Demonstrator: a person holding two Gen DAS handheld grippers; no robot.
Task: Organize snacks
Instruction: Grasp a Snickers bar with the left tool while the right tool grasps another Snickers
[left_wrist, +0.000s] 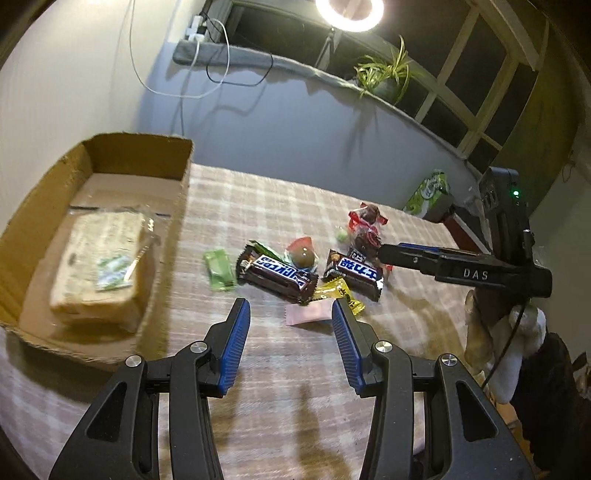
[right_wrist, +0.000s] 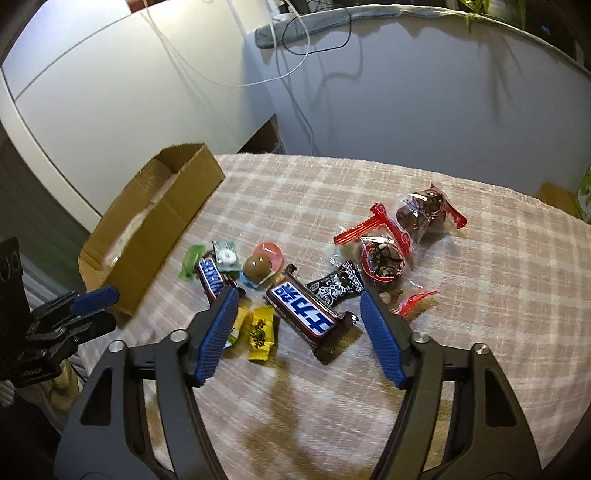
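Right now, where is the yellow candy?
In the right wrist view the yellow candy lies on the checked cloth, just left of the nearer Snickers bar.

The tabletop (right_wrist: 480, 295) wears a matt, woven checked cloth. The box (left_wrist: 110, 155) is rough brown cardboard with ragged edges. 2 Snickers bars (left_wrist: 280, 275) (right_wrist: 306, 310) have glossy plastic wrappers. Both grippers' jaws carry ribbed blue pads (left_wrist: 234, 343) (right_wrist: 216, 332) on matt black plastic, with shiny metal bolts (left_wrist: 383, 347).
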